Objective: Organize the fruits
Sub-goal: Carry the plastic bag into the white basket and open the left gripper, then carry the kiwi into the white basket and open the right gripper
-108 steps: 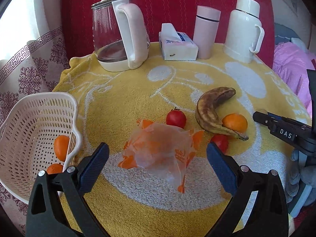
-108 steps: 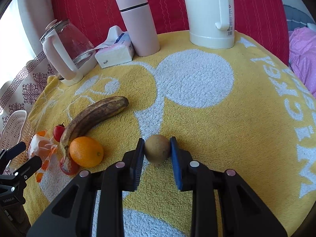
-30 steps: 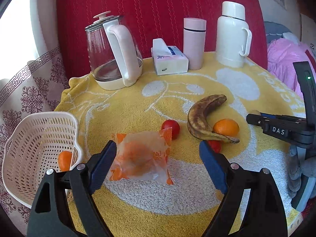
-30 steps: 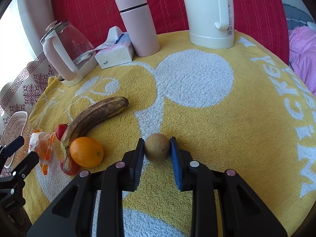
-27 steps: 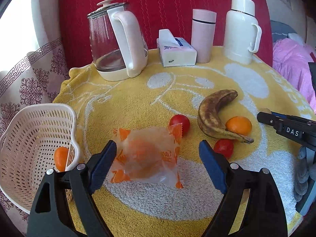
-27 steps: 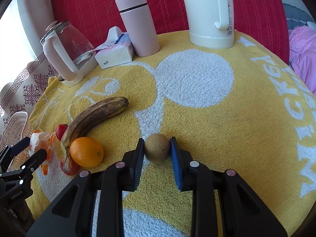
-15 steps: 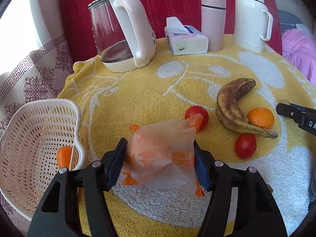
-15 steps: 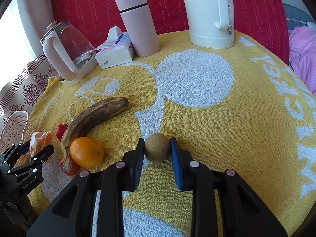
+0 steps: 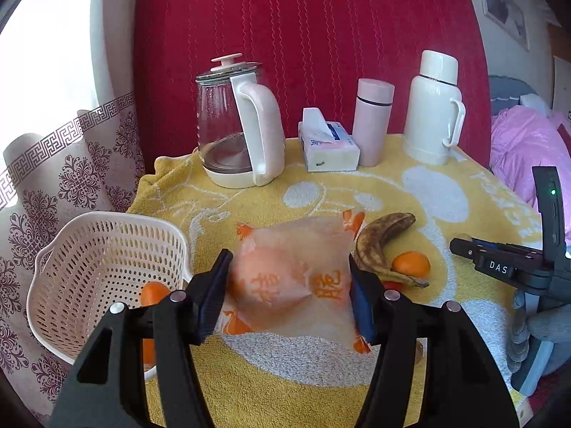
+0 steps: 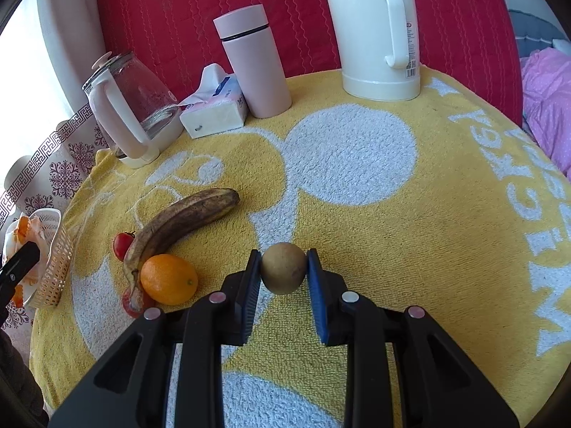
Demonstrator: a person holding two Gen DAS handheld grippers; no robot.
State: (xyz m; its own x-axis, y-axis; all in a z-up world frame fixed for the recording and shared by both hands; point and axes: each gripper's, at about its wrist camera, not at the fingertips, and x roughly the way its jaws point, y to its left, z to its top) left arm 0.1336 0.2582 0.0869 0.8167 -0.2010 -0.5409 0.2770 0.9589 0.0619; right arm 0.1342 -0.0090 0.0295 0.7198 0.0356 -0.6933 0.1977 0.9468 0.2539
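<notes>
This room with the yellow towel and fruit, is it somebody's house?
Probably a home, perhaps a bedroom. A kettle, a tissue pack and a flask stand on a towel-covered table, with pink bedding beside it.

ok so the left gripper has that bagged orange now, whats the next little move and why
Probably carry the bagged orange leftward over the white basket and open the jaws. The left gripper is clamped on it, the basket sits just to its left with oranges already inside, and nothing blocks the way. The right gripper holds the kiwi.

glass kettle (image 9: 232, 132), tissue box (image 9: 328, 146), pink flask (image 9: 373, 121), white thermos (image 9: 433, 107)
</notes>
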